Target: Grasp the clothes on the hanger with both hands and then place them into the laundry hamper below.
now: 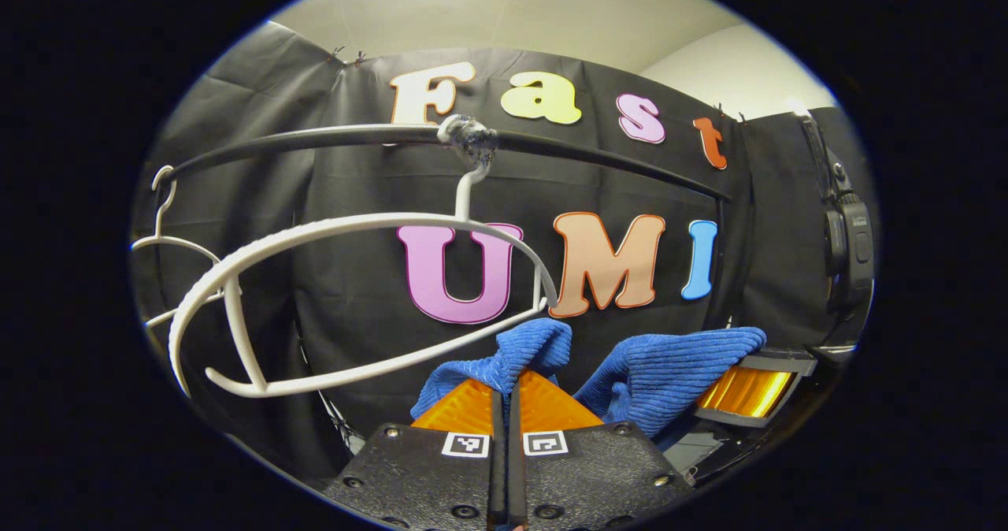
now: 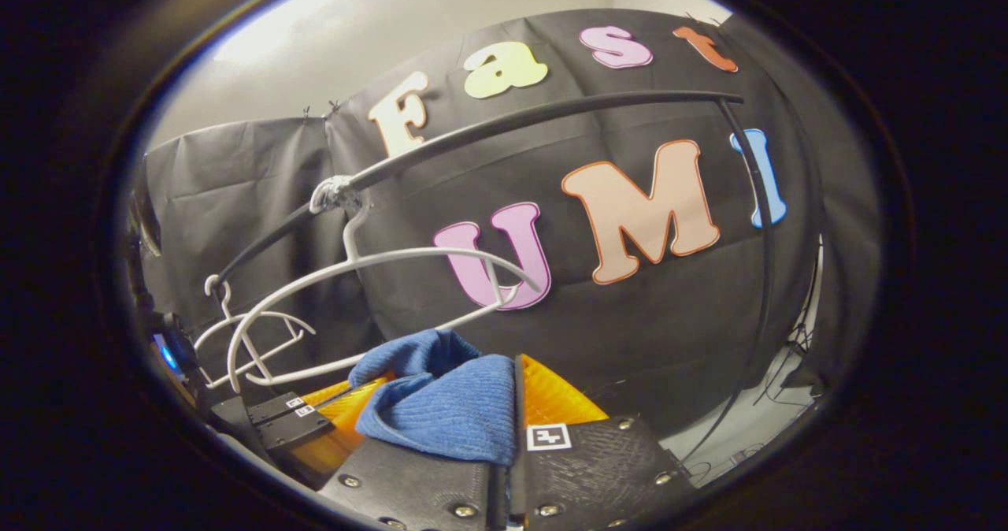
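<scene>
Item: blue cloth (image 1: 669, 365), off the white hanger (image 1: 346, 295), stretched between both tools. Left hand-held gripper (image 1: 504, 393) clenched on it; right hand-held gripper (image 2: 516, 405) likewise. Step: carrying. Next, likely: lowering into hamper, then letting go.

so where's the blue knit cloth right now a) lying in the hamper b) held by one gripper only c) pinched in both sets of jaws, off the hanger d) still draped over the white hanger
c: the blue knit cloth is clamped by the left gripper and the right gripper, while the white plastic hanger on the black rail hangs bare.
</scene>
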Demonstrator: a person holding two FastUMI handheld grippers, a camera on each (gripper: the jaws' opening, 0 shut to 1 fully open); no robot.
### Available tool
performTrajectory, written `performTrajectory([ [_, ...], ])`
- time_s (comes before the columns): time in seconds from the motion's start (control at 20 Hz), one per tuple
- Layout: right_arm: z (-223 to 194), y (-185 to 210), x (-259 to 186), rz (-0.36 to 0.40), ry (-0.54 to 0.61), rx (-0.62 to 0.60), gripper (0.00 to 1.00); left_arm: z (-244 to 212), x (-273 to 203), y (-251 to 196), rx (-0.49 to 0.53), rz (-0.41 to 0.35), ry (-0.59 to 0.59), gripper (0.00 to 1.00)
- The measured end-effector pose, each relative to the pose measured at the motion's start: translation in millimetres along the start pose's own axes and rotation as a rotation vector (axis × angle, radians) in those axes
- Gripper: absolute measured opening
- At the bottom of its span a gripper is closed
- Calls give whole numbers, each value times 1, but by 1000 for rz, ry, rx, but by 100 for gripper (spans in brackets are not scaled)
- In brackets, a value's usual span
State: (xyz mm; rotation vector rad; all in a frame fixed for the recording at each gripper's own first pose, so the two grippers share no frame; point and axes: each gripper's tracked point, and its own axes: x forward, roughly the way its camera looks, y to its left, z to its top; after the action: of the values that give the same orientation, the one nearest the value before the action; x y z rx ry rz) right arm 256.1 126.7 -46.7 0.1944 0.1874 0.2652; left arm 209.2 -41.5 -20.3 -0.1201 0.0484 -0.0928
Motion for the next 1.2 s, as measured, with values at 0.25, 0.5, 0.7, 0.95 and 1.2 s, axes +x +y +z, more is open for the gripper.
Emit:
performTrajectory([
  [0.25, -16, -19, 22, -3, 50, -7, 7, -20, 15, -3, 47, 19, 26, 1],
  [0.5, -66, -36, 41, 13, 169, -23, 6, -73, 33, -2, 67, 41, 132, 1],
  [0.7, -114, -53, 56, 16, 255, -30, 7, -128, 45, 5, 82, 71, 253, 2],
  [0.95, -170, -69, 75, 28, 368, -8, 7, -185, 51, 10, 80, 97, 376, 2],
  [1.2, -240, -90, 95, 26, 495, -14, 7, -237, 53, 18, 142, 103, 442, 2],
])
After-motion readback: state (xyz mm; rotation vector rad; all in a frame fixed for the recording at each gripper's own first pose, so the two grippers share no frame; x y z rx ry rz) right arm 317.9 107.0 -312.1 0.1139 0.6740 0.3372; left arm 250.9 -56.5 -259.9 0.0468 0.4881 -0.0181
